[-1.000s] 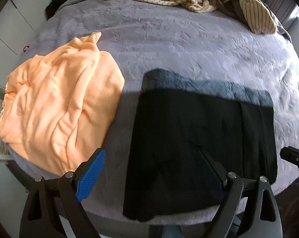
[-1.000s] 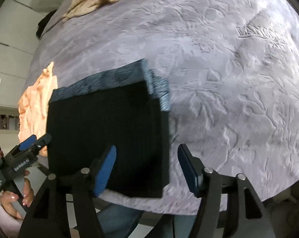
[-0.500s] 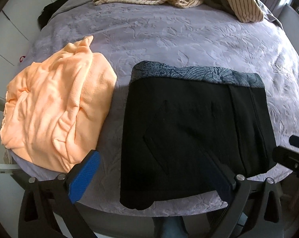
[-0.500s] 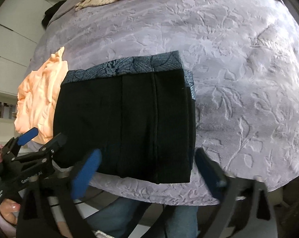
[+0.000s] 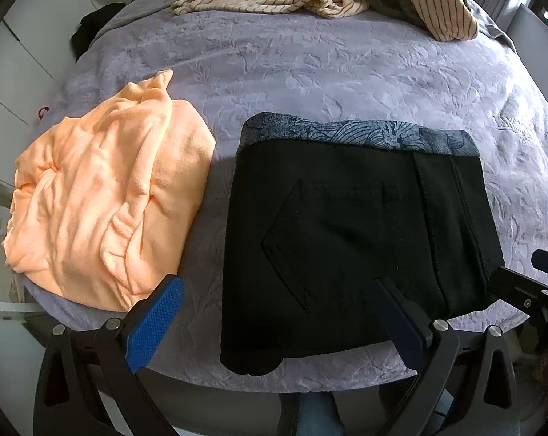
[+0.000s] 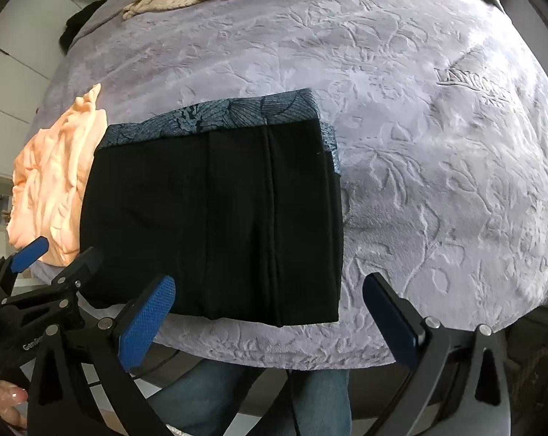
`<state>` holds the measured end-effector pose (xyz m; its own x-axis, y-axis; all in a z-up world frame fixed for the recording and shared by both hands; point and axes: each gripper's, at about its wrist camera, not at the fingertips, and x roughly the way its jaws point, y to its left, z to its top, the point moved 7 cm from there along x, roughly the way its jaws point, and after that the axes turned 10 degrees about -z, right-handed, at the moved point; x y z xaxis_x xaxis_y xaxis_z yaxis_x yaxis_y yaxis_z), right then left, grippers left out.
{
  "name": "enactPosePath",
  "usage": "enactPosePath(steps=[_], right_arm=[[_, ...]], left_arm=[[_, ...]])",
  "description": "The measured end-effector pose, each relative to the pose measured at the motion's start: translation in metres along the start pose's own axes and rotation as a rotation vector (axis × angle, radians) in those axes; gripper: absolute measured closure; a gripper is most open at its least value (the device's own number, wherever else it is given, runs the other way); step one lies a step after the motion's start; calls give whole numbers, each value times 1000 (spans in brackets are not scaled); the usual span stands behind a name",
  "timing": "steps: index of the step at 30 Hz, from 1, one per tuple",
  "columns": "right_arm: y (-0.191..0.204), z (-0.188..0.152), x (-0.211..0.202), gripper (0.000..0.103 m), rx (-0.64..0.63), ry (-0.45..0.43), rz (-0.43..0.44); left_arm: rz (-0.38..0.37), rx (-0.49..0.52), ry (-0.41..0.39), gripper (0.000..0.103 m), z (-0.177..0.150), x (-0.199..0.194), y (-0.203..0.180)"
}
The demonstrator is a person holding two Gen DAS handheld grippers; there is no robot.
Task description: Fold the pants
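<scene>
— So what could still spoil it? The black pants (image 5: pixel 350 239) lie folded into a neat block near the front edge of the bed (image 5: pixel 346 72), patterned waistband (image 5: pixel 364 134) at the far side.

— That edge is my worry. A tug at the near hem could drag the block off the mattress, or a fingertip catching only the top layer would peel the fold open. The peach garment (image 5: pixel 103 203) just beside it could get snagged too.

— And the tongs?

— Both spread wide, nothing between them. The left tongs (image 5: pixel 274 323) hover over the near left corner, the right tongs (image 6: pixel 270 316) over the near right corner.

— Different from a second ago?

— Yes: both sets stood narrower then, and the right one has drifted towards the pants' right edge.
</scene>
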<state>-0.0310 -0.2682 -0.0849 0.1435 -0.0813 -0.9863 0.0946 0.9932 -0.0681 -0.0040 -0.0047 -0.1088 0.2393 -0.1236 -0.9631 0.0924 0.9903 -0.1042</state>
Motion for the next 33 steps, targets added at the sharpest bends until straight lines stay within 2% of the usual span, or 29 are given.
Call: enactPosePath(steps=[33], right_arm=[[-2, -3, 0, 0, 2, 0, -30]], left_arm=[[-6, 3, -2, 0, -5, -1, -6]])
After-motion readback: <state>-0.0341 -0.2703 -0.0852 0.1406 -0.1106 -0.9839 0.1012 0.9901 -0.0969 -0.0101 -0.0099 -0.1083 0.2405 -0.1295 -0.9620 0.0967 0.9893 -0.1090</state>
